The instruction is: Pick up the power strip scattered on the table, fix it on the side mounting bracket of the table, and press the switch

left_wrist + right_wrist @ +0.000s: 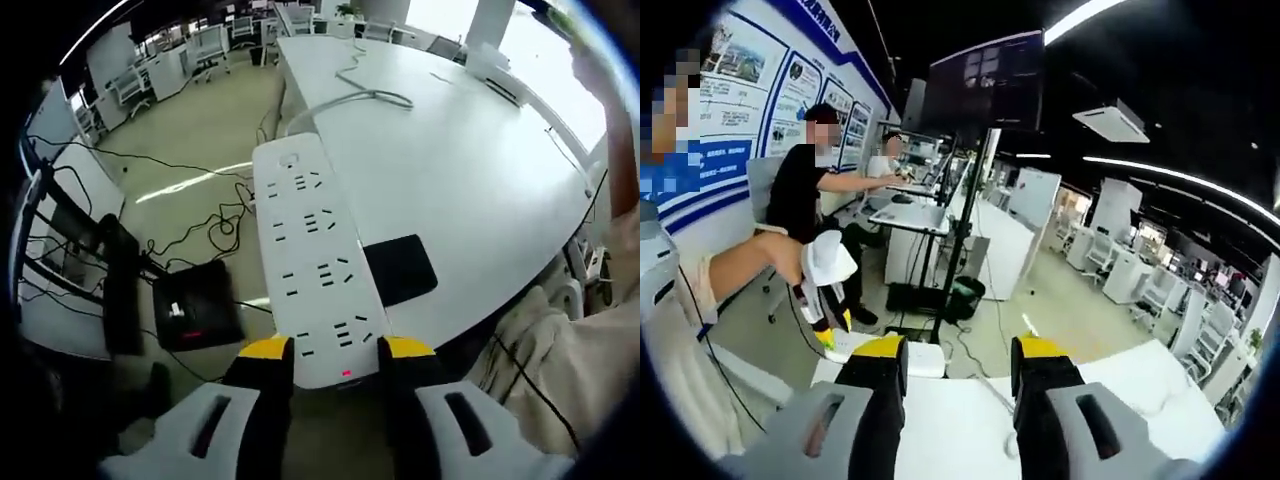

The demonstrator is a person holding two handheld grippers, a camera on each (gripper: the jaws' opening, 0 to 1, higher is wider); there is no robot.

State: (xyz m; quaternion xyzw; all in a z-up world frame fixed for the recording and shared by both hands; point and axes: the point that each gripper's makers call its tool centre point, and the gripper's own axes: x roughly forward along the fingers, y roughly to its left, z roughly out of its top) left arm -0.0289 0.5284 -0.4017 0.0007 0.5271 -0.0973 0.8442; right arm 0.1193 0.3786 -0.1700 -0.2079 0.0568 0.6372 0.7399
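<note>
The left gripper is seen nearest, its jaws pinching the lit-switch end of the power strip, which is held out past the edge of the white table. With only that end clamped, the strip's far end could sag or twist loose. The right gripper is held with jaws spread and empty above the table.
</note>
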